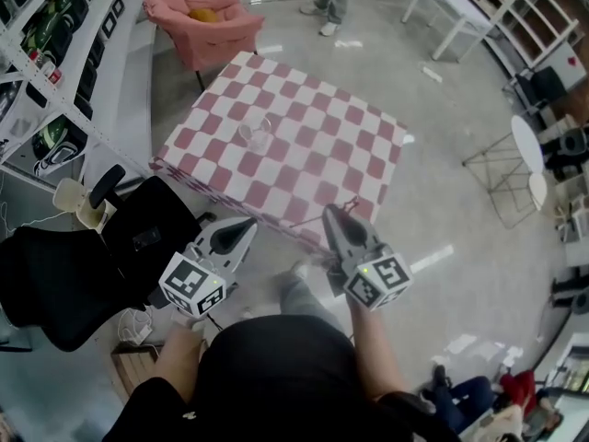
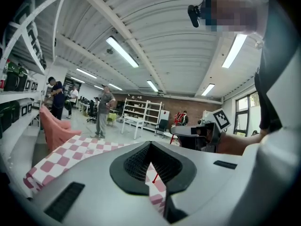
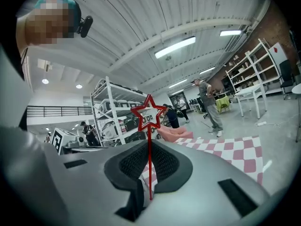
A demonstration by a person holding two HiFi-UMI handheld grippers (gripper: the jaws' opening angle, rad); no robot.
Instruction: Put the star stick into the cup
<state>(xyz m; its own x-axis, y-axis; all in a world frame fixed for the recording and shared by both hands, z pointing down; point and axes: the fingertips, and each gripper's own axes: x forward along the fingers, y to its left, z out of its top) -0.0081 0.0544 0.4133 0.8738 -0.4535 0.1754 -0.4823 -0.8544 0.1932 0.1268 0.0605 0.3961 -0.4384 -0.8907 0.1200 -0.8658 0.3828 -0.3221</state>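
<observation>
Right gripper view shows the right gripper (image 3: pixel 149 175) clamped on the star stick (image 3: pixel 150 149), star upright. Left gripper (image 2: pixel 151 171) has its jaws almost together. Cup (image 1: pixel 256 133) stands far off on the table (image 1: pixel 322 168).

The star stick (image 3: pixel 150 145) has its foot hidden inside the right claw (image 3: pixel 147 173).

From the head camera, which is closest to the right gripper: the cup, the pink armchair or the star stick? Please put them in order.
1. star stick: held in the right gripper.
2. cup: on the checked table ahead, toward the left.
3. pink armchair: beyond the table's far left corner.
</observation>
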